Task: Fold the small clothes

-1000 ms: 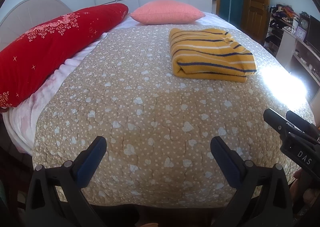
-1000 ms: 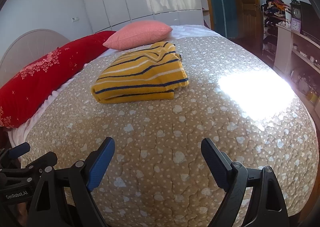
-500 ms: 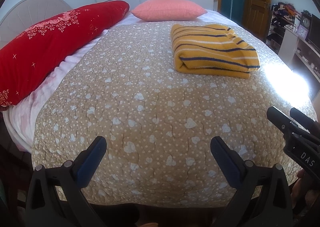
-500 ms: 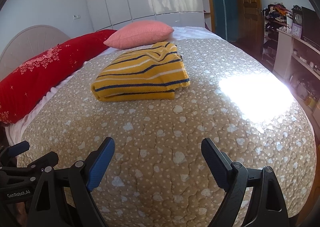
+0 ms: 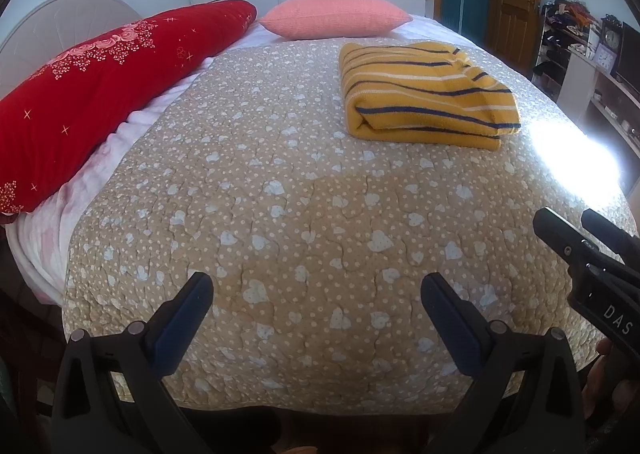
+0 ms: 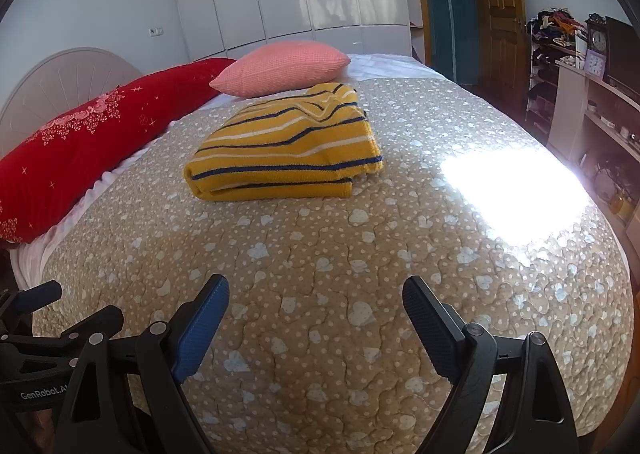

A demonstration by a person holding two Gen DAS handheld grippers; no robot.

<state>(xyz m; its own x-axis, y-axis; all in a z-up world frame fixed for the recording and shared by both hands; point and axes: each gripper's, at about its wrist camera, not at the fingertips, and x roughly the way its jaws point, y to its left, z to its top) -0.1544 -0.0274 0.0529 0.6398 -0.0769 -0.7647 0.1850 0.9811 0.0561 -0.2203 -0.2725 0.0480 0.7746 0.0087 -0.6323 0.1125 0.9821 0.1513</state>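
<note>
A yellow garment with dark blue and white stripes [image 5: 424, 97] [image 6: 288, 145] lies folded into a thick rectangle on the beige heart-patterned bedspread [image 5: 300, 193] [image 6: 340, 254], towards the far side of the bed. My left gripper [image 5: 316, 286] hovers open over the near edge of the bed, nothing between its blue pads. My right gripper [image 6: 316, 290] is also open and empty near the same edge, well short of the garment. Part of the right gripper shows at the right edge of the left wrist view, and part of the left gripper at the left edge of the right wrist view.
A long red embroidered bolster [image 5: 100, 93] [image 6: 80, 145] lies along the left side of the bed, a pink pillow [image 5: 336, 13] [image 6: 280, 67] at the far end. Shelves with clocks and clutter [image 6: 592, 93] stand to the right. A bright sun patch [image 6: 512, 189] falls on the bedspread.
Both views tilt up slightly, so the folded garment sits a little lower in each picture. Both grippers stay open and empty.
</note>
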